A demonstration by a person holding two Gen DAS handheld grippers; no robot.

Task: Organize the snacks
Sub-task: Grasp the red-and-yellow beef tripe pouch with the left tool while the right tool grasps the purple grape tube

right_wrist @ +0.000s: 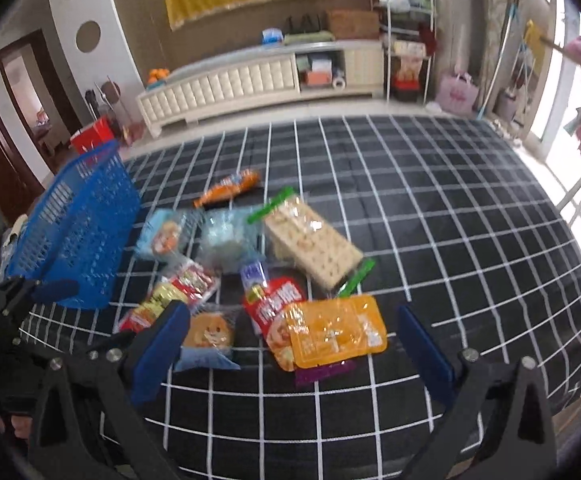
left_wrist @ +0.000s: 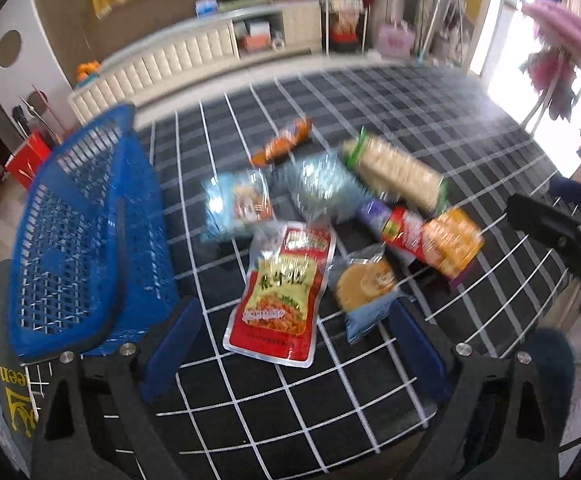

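Both grippers frame the views from the bottom edge. Left gripper [left_wrist: 294,344]: jaws wide apart, nothing between the pads, hanging over the red-and-yellow pouch. Right gripper [right_wrist: 290,344]: jaws wide apart, nothing gripped, above the orange tray pack.

Table [right_wrist: 450,208]: covered by a black cloth with a white grid; carries everything listed below.

Basket [left_wrist: 86,232]: blue plastic, slatted walls, standing at the left edge of the table, just left of the snack cluster. No snack can be made out inside it.

Snacks, all loose on the cloth in one cluster near the middle-left of the table:
- Cracker pack [right_wrist: 314,240]: long, clear wrap with green ends, lying diagonally on the far right of the cluster.
- Red-and-yellow pouch [left_wrist: 282,292]: flat, on the near side, just beside the basket.
- Red bag [right_wrist: 270,304]: partly under the orange tray pack.
- Orange tray pack [right_wrist: 336,332]: overlapping the red bag, with a purple wrapper edge showing beneath it.
- Clear bag [right_wrist: 226,236]: between the cracker pack and the pale blue packet.
- Pale blue packet [right_wrist: 162,236]: close to the basket wall.
- Biscuit packet [right_wrist: 208,336]: pale blue, round biscuit pictured, at the near edge of the cluster.
- Orange stick pack [right_wrist: 228,186]: farthest back, apart from the others.

Blur hides the finer print.
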